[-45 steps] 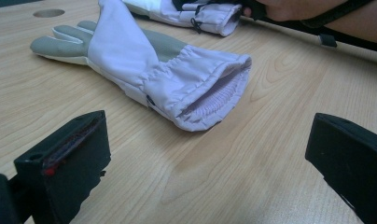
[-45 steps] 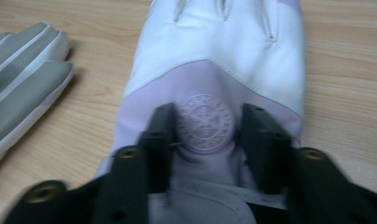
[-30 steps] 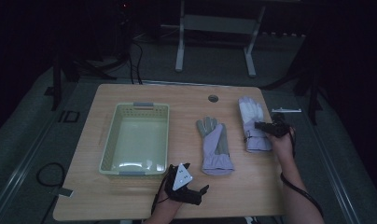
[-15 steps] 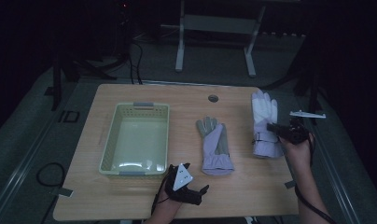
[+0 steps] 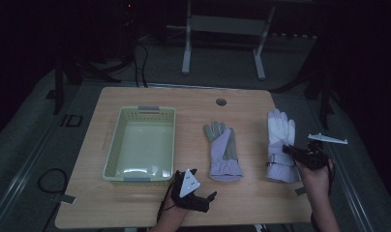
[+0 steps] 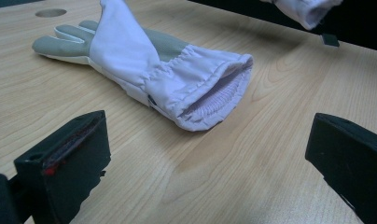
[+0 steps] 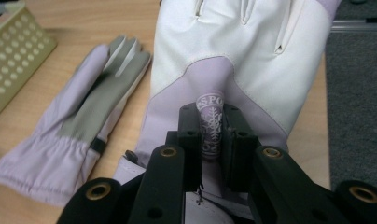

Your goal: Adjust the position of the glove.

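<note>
The left gripper (image 5: 199, 192) rested near the table's (image 5: 150, 212) front edge, jaws spread, just short of the palm-up glove's (image 5: 222, 150) cuff, while the right gripper (image 7: 210, 128) pinched the white-backed glove (image 5: 280, 145) by its logo patch at the right edge.

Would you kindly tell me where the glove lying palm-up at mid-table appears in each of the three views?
High view: the palm-up glove lies at mid-table, right of the basket.
Left gripper view: upper centre, cuff opening toward the camera.
Right gripper view: at the left, beside the glove pinched by the right gripper.
Shared landmark: its grey palm.
</note>
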The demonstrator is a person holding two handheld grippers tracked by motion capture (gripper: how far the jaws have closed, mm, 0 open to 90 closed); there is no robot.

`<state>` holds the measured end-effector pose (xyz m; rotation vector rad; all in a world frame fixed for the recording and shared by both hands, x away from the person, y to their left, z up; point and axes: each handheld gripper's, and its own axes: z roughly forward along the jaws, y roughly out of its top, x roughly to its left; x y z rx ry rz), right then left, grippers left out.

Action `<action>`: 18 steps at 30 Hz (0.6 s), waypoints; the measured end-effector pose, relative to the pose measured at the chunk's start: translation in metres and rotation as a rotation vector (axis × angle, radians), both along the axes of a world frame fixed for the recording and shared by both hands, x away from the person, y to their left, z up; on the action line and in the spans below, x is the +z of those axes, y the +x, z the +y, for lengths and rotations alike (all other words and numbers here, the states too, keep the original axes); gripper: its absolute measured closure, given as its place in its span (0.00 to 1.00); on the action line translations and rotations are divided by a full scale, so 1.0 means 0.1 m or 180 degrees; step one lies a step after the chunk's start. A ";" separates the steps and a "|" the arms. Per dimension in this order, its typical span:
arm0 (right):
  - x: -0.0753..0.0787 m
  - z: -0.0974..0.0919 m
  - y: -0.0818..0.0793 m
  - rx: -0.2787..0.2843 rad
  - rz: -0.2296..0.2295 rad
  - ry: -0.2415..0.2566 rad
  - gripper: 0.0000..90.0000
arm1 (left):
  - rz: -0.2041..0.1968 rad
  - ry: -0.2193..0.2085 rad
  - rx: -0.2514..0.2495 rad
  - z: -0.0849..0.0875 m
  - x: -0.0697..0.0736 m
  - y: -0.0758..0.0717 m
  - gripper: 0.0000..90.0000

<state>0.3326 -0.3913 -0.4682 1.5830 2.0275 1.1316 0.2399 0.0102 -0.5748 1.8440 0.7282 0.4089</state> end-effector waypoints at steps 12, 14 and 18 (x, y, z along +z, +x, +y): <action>-0.34 0.07 0.11 0.0087 0.0189 -0.0180 0.88 | -0.0007 0.0018 0.0002 0.00 0.00 0.00 0.00; -0.40 0.08 0.17 0.0055 0.0207 -0.0204 0.87 | -0.0004 0.0022 0.0000 0.00 0.00 0.00 0.00; -0.53 0.08 0.24 0.0003 0.0266 -0.0279 0.86 | -0.0009 0.0024 -0.0005 0.00 0.00 0.00 0.00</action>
